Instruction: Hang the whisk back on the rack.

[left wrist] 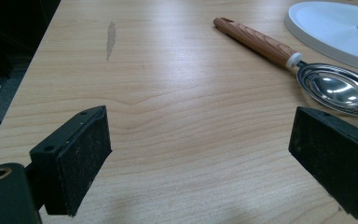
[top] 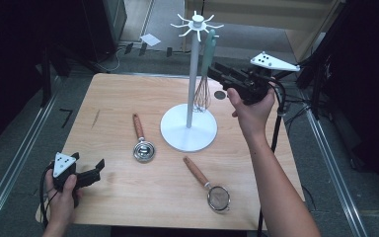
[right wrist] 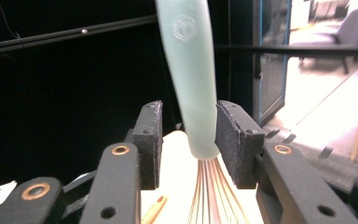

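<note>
Pale-green-handled whisk point(top: 206, 64) hung on white hook stand point(top: 190, 129), right gripper point(right wrist: 186, 140) jaws either side of handle, gap on one side; wooden-handled scoop point(top: 141, 142) and strainer point(top: 208, 184) left flat on table point(top: 128, 89), left gripper point(top: 94, 170) spread, holding nothing.

Wooden table point(top: 128, 192); white paper point(top: 150, 39) on floor behind; black cables point(top: 123, 49) nearby

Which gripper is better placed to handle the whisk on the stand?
Right. The right gripper already brackets the whisk handle on the stand. The left gripper sits open at the table's near-left corner.
</note>
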